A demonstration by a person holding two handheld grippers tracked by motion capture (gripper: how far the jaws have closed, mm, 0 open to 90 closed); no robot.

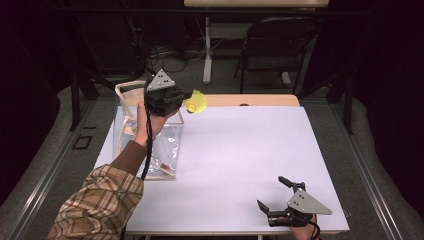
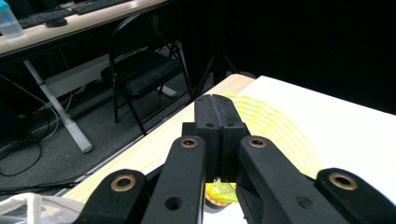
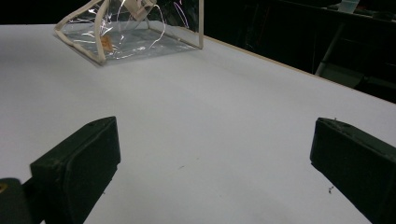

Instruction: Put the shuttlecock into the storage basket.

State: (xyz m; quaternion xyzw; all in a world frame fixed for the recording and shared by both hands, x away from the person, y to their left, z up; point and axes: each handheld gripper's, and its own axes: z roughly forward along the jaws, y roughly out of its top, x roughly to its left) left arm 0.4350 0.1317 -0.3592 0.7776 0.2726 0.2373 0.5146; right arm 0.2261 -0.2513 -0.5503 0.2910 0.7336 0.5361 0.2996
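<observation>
Yellow mesh is what I have clamped in my left gripper: a yellow shuttlecock, lifted at the far-left corner of the white table. In the left gripper view the two black pads are pressed flat together with the netted skirt fanning out past them at about two o'clock and the cork end tucked under the jaws at six o'clock. Just below and at seven o'clock from that gripper in the high view stands the clear plastic bag with cream trim, its mouth up.

I judge the pick as done and the placing as left: the shuttlecock hangs at about two o'clock from the bag's opening, over the tabletop rather than over the bag, so whichever way it is headed it has not been set down.

Far over at the near-right edge, my right gripper rests low with its jaws spread wide and nothing between them, pointing toward the bag at eleven o'clock, well apart from it.
</observation>
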